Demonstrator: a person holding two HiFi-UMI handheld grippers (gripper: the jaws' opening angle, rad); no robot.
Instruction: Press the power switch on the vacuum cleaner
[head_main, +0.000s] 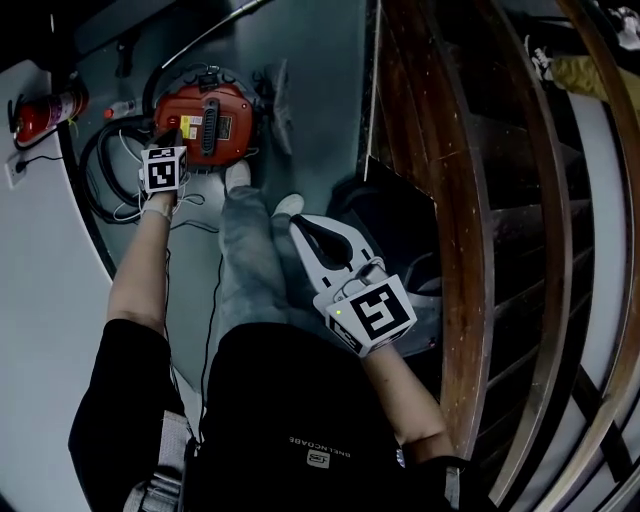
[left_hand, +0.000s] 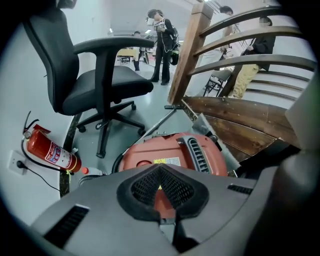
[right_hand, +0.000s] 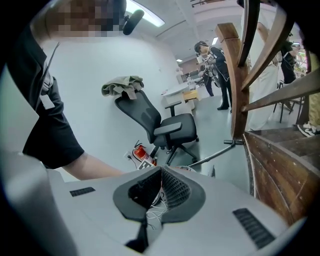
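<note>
here left tool closed, tips at red vacuum cleaner; right tool closed, empty.

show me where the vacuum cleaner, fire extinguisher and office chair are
vacuum cleaner (left_hand: 170, 147): left gripper view, red top shell
fire extinguisher (left_hand: 49, 152): left gripper view, red cylinder body
office chair (left_hand: 107, 84): left gripper view, seat cushion
</note>
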